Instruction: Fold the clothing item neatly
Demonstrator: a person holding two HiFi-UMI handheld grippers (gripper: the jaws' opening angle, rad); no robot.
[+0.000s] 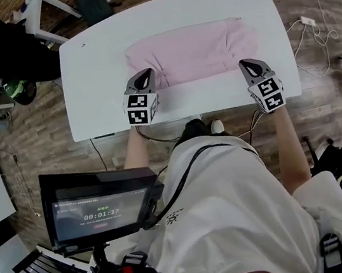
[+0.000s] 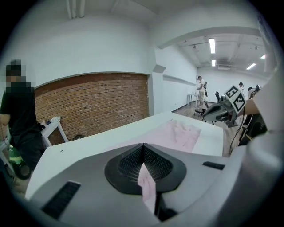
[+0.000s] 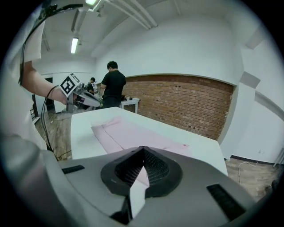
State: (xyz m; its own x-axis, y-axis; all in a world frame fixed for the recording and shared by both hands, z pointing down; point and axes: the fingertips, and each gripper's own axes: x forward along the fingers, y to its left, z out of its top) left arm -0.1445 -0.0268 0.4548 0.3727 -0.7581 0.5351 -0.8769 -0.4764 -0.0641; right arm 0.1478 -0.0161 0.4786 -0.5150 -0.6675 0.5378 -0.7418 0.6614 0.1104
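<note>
Clothing item (image 1: 193, 52), pink, lies flat across the middle of the table (image 1: 89, 107), nearer its far edge. Left gripper (image 1: 146, 74) and right gripper (image 1: 245, 63) jaws are each pinched shut on one near corner of it. Looks soft, light and limp; grip the hem corners and expect sag between them.

Room bright, light even and white, from ceiling tube lamps (image 2: 212, 45). White table (image 1: 164, 15) almost glaring, shadows only soft and weak. Gripper views: strong fisheye bending, black rounded corners, nearest foreground slightly soft. Head view sharp in middle, curved at edges.
</note>
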